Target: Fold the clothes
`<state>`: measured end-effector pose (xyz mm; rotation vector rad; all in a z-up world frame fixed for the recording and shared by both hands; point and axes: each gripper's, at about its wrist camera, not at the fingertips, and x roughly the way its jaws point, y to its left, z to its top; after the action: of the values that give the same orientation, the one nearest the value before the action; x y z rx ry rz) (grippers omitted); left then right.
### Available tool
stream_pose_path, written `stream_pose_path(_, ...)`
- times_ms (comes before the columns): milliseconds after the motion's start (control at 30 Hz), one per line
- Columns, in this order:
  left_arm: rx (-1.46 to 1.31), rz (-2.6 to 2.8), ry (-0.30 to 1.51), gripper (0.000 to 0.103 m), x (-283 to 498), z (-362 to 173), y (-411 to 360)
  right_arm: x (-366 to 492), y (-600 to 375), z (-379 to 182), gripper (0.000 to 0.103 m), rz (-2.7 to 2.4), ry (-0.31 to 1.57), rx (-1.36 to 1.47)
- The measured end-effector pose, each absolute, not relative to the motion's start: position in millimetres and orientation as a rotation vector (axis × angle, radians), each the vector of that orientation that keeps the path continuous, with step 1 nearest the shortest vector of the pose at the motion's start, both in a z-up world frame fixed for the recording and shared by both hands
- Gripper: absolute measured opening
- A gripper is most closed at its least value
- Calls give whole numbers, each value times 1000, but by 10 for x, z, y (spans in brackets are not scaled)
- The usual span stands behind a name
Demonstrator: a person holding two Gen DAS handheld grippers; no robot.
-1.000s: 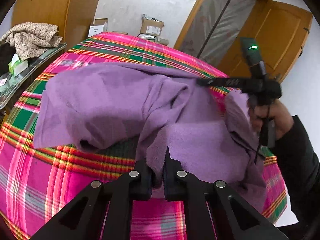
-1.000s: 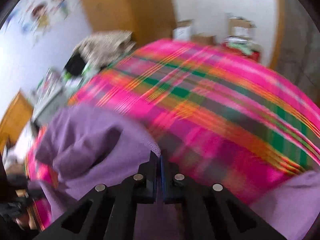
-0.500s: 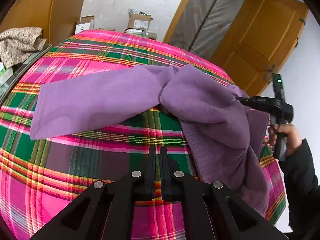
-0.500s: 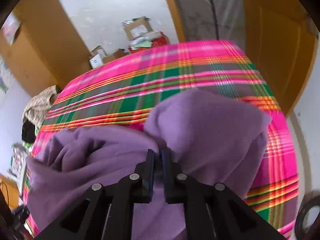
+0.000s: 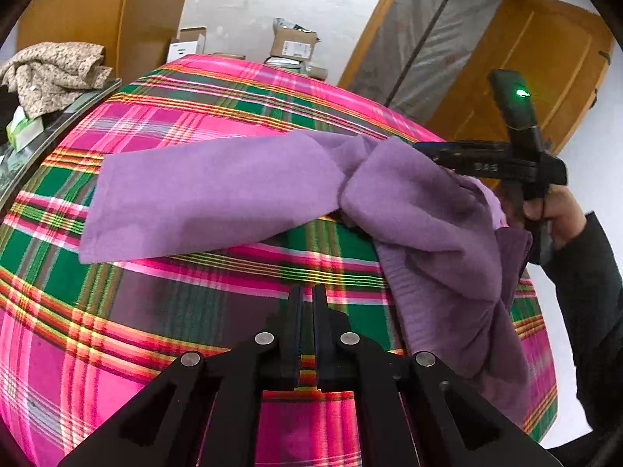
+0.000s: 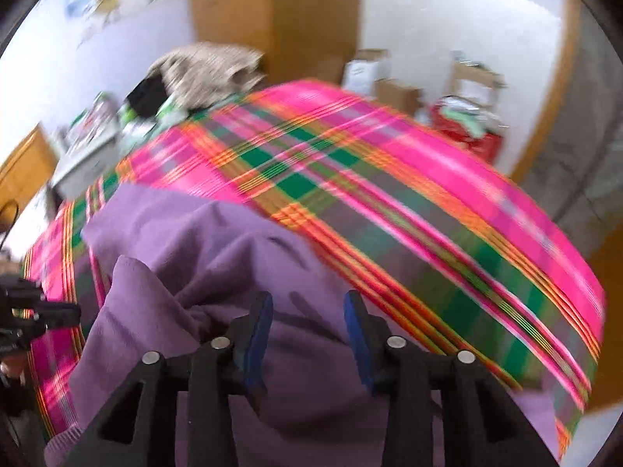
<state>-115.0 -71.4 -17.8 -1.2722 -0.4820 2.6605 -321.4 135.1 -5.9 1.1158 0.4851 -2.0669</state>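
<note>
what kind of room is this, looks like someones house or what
Most likely a lived-in room at home, perhaps a bedroom. A plaid cover lies under the purple garment, there is a wooden door, and cardboard boxes sit by the wall.

My bed under its plaid cover

The pink-and-green plaid cover (image 5: 163,311) spreads across my bed; a purple garment (image 5: 218,190) lies on it, flat at one end, bunched at the other.

Right hand-held gripper (image 6: 307,311) now spread open, purple garment (image 6: 218,257) released, left hand-held gripper (image 5: 307,295) already let go.
</note>
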Motion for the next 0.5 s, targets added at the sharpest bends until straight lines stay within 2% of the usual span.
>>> stream_pose_path(167, -1294, 2674, -495, 5, -1198, -219, -790, -3332, 1409, -38, 47, -2130, 436, 1108)
stream_pose_path(200, -1299, 2675, -498, 5, -1212, -229, -805, -3356, 1420, -34, 42, -2142, 426, 1106)
stream_pose_path(233, -1304, 2676, -500, 5, -1226, -239, -819, -3380, 1432, -30, 19, -2154, 416, 1105)
stream_pose_path(267, -1309, 2676, -503, 5, -1240, -250, -834, -3403, 1443, -26, 10, -2167, 406, 1103)
stream_pose_path(433, -1308, 2668, -491, 5, -1246, -258, -809, -3521, 1501, -6, 6, -2228, 355, 1093)
stream_pose_path(500, -1303, 2665, -489, 5, -1233, -250, -792, -3646, 1860, 136, 6, -2405, 235, 1088)
